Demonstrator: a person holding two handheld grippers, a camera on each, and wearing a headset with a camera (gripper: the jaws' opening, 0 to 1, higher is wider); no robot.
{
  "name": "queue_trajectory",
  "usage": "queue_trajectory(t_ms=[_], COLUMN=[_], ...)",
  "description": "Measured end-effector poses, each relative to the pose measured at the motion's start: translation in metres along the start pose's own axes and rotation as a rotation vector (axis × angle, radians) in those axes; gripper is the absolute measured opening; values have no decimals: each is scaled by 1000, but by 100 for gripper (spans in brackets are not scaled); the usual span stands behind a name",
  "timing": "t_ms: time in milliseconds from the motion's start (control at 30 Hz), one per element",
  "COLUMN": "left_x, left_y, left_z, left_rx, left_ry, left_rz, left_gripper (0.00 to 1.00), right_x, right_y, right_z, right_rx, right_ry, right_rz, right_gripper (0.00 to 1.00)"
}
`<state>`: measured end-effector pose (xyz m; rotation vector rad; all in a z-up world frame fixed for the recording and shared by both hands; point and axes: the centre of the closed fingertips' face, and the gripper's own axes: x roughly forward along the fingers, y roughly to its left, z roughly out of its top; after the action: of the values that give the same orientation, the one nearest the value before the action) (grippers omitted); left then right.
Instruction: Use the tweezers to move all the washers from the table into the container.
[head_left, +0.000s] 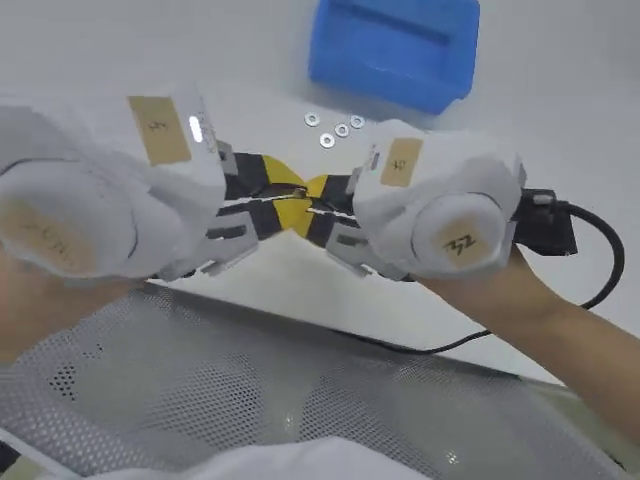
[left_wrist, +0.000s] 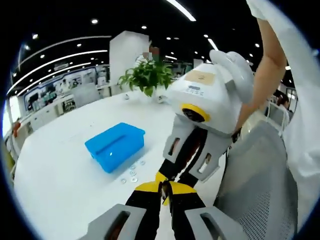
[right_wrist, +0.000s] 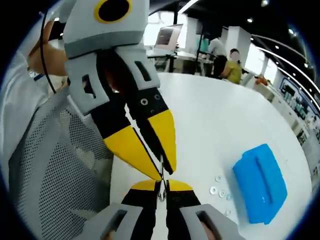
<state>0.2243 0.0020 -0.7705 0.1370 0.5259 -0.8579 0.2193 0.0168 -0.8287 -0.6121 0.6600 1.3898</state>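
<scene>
left gripper (head_left: 293, 200), white-shelled with black jaws and yellow tips, comes in from the left of the head view. right gripper (head_left: 316, 206), same build, comes in from the right. the 2 point at each other, yellow tips touching or just short of it, held above the near edge of the white table (head_left: 150, 60). left gripper jaws: narrow, yellow tips drawn together in its own view. right gripper jaws: also narrow, a hairline slit between the tips. cannot tell whether anything thin is pinched in either slit. blue rectangular plastic container (head_left: 395, 50) sits on the far side of the table, a long recess running along its top face. small silver ring washers (head_left: 326, 140) lie flat on the table in a loose cluster just near of the container's near-left corner, close to it but not touching; 4 countable in the head view. the washers lie beyond the gripper tips, apart from them, with bare table between. a bare forearm (head_left: 520, 300) runs back from the right gripper toward the near right. a black cable (head_left: 600, 250) loops off the right gripper's rear and trails across the table to the near side. grey perforated mesh surface (head_left: 250, 390) spans the near foreground below both grippers. left gripper view: green potted plant (left_wrist: 147, 77) on the far part of the table.
</scene>
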Motion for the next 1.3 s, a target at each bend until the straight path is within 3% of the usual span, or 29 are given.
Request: queue_trajectory(t_ms=[100,167,300,433,500,600,667,767,833,900,967,1100,1133,1200,1267,1300], left_x=[3,3,1,-2,-5,-12,-19,-32,-42,-49,-57,-63,-65,-71,-69,-68], left_y=[15,38,77,94,95,93,90,86,83,79,75,68,68,76,79,78], left_z=[15,19,6,-9,-13,-18,-24,-37,-39,-31,-30,-41,-43,-45,-45,-47], left_rx=[-112,-166,-156,-190,-231,-270,-293,-309,-318,-319,-301,-313,-308,-288,-304,-304], left_ry=[-83,-125,-90,-58,-54,-59,-44,-2,-5,-4,4,-10,8,-19,-44,-32], left_rz=[27,95,230,325,348,376,404,438,462,466,489,510,526,594,593,595], left_gripper=[13,22,37,53,57,62,70,81,81,82,83,87,89,94,97,97], right_x=[-8,-14,-25,-24,-22,-10,-7,-3,-2,-2,-2,0,2,5,5,6], right_y=[-20,-39,-80,-107,-117,-121,-119,-117,-118,-122,-124,-124,-124,-122,-121,-121], right_z=[4,11,25,30,32,27,26,26,23,20,19,22,23,22,22,21], right_rx=[103,194,333,398,374,374,331,374,404,403,397,404,405,404,399,392], right_ry=[-47,-104,-212,-274,-282,-270,-250,-262,-265,-263,-264,-268,-266,-261,-257,-252], right_rz=[-51,-101,-226,-303,-344,-324,-349,-342,-339,-347,-355,-345,-342,-339,-345,-346], right_gripper=[1,1,2,2,2,2,2,3,3,3,3,3,3,3,3,3])
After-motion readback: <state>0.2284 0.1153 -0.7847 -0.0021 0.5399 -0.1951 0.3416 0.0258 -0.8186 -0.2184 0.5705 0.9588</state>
